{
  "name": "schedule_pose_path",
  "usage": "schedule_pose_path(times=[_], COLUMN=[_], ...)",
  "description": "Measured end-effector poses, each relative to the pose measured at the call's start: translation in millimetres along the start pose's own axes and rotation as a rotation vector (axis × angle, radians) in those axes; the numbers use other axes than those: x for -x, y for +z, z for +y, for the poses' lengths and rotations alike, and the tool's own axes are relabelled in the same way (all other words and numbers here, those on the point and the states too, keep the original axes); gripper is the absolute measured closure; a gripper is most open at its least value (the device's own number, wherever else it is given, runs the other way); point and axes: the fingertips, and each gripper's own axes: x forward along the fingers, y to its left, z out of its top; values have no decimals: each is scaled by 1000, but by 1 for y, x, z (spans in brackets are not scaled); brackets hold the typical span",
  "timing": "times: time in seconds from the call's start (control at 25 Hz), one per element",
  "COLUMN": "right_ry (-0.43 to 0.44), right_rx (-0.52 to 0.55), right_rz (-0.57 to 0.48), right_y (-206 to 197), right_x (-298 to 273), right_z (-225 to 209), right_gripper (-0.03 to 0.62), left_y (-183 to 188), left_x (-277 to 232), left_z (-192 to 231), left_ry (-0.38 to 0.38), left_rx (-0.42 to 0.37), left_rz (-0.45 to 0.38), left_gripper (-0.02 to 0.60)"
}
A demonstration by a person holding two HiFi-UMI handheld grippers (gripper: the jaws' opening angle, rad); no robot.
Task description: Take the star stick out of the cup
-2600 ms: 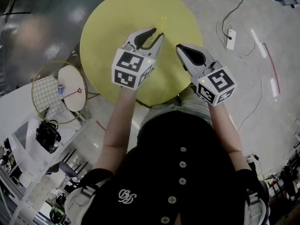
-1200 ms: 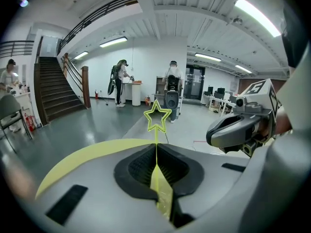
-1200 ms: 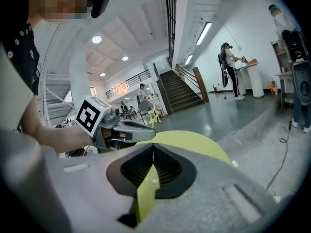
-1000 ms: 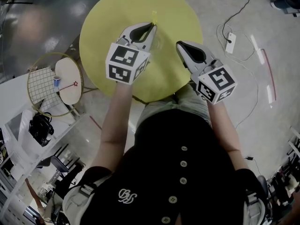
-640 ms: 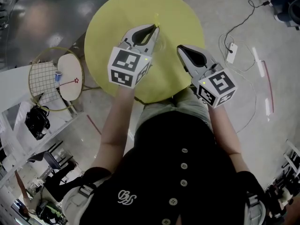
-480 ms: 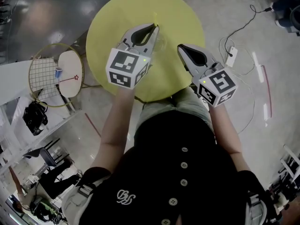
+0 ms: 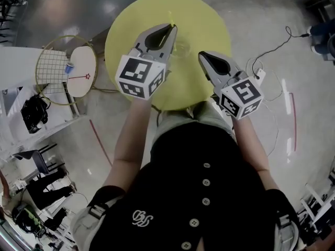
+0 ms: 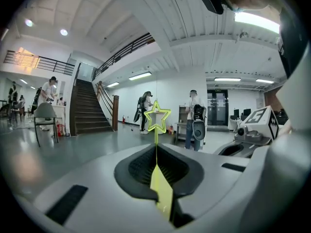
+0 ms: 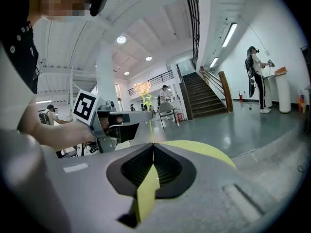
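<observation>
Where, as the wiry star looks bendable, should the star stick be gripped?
On the star stick's thin stem just under the star, from the side, as the left gripper does: jaws shut across it. The stem stands upright and straight; the star is only an open outline.

A round yellow table (image 7: pixel 204 20) stands on a glossy grey concrete floor (image 7: pixel 261 14), with a white power strip (image 7: pixel 260 76) and its dark cable lying just beside it. Dark stairs (image 8: pixel 90 113) with a railing climb toward a balcony, under a white ceiling with strip lights (image 8: pixel 140 75).

Star stick (image 8: pixel 156 136) in left claw (image 7: pixel 171 30); table (image 7: pixel 207 17) beneath
</observation>
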Motion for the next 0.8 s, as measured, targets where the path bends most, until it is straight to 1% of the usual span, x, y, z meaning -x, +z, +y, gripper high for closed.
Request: schedule_pose_path(times=[0.12, 0.24, 0.44, 0.56, 0.68, 0.8], right_ry=[28, 46, 47, 49, 69, 97], right_rx=[23, 43, 100, 122, 139, 159], right_rz=[11, 0, -94, -144, -193, -217], right_y=[1, 7, 38, 57, 75, 87], right_x=[-1, -2, 3, 4, 3, 2], right_z=[3, 5, 9, 10, 13, 21], right_gripper=[591, 589, 591, 591, 591, 591], left_y=[15, 33, 65, 79, 87, 87], left_x=[11, 26, 56, 72, 83, 95], left_z=[2, 5, 6, 7, 9, 12], left_ry=[28, 60, 104, 108, 82, 86], left_rx=[11, 19, 43, 87, 145, 153], left_rz=[-55, -127, -271, -344, -412, -445], left_gripper=[566, 566, 566, 566, 566, 566])
